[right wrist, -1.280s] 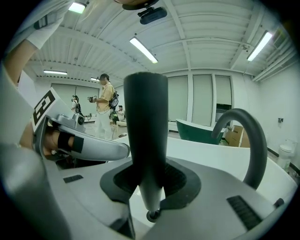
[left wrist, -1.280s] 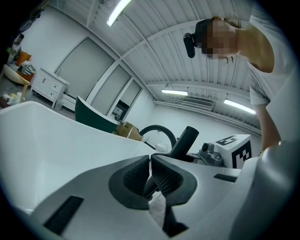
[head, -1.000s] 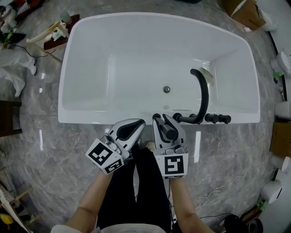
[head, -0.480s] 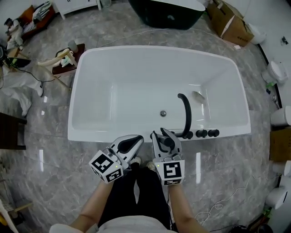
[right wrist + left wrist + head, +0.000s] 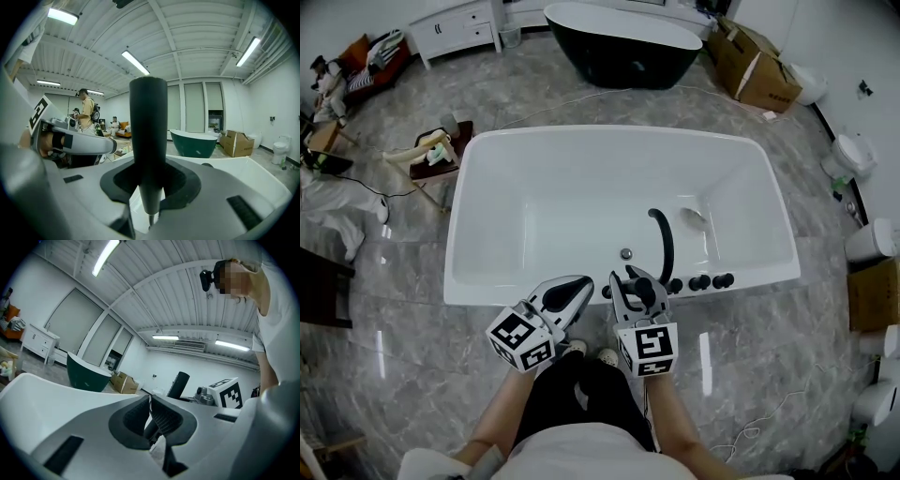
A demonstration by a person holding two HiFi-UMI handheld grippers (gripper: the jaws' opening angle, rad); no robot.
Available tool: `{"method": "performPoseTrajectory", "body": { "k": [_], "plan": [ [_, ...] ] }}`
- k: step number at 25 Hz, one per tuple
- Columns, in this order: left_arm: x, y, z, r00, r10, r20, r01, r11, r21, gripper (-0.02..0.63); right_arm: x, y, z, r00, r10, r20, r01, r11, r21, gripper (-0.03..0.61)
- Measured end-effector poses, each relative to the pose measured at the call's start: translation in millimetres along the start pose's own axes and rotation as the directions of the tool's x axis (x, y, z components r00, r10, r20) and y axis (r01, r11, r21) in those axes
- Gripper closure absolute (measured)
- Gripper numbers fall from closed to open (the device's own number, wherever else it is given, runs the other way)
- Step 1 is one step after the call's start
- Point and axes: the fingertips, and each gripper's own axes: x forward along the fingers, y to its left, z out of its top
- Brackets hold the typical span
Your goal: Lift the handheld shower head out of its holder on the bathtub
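Note:
A white bathtub (image 5: 478, 292) lies below me, with a curved black spout (image 5: 664, 239) and black knobs (image 5: 703, 281) on its near rim. My right gripper (image 5: 633, 281) is shut on the black shower head handle (image 5: 643, 290). In the right gripper view the handle (image 5: 148, 136) stands upright between the pads of the right gripper (image 5: 150, 190). My left gripper (image 5: 574, 284) hovers just to its left, shut and empty. In the left gripper view its pads (image 5: 161, 416) meet, and the handle (image 5: 178, 384) shows beyond them. The holder is hidden under the grippers.
A dark bathtub (image 5: 619, 42) stands behind the white one, with cardboard boxes (image 5: 755, 66) at the back right. Toilets (image 5: 848, 155) line the right side. A stool with items (image 5: 436, 150) and a white cabinet (image 5: 455, 26) are at the left. People stand far off in the right gripper view.
Both grippers have risen together, the right one carrying the shower head handle up from the tub's rim. The tub now looks smaller and farther below.

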Motion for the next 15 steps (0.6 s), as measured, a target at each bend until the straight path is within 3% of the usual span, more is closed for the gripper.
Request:
{"method": "performPoseTrajectory", "body": {
  "k": [15],
  "plan": [
    [1.9,-22.9,41.4,1.000,-0.015,0.018,0.013,0.997,0.077,0.594,-15.2,4.8,64.7,0.997,0.074,0.026,-0.073,0.997,-0.032,0.465]
  ]
}}
